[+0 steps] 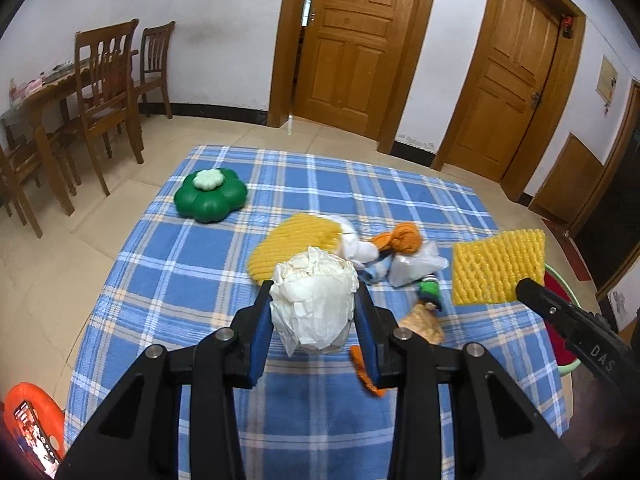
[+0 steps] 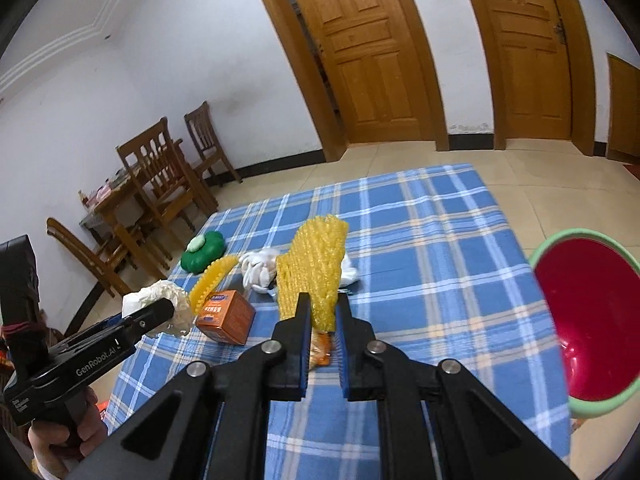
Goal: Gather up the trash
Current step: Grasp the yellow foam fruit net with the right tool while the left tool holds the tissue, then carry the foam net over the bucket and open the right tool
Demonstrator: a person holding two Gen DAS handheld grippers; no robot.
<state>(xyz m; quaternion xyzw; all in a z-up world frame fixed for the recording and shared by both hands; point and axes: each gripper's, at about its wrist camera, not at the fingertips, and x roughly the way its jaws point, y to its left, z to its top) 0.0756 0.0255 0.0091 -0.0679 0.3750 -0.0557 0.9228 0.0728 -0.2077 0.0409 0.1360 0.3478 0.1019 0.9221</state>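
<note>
Checked tablecloth point(image 1: 320, 420) near edge: bare, passable. Mid-table blocked by clutter: yellow foam net point(image 1: 296, 244), white plastic bag point(image 1: 412, 266), orange box point(image 2: 225, 317), orange wrapper point(image 1: 366, 372). Green flower-shaped container point(image 1: 210, 196) stood apart at far left corner; open cloth around it. Red basin point(image 2: 592, 336) bordered right table edge. Wooden chairs point(image 1: 108, 92) stood beyond left side.

Even, bright indoor light, no hard shadows. Heavy fisheye bend w/ dark corners; brown panelled wooden doors point(image 2: 374, 60) curve. Glare spot inside red plastic bin w/ green rim point(image 2: 592, 320). Edges slightly soft, centre sharp.
</note>
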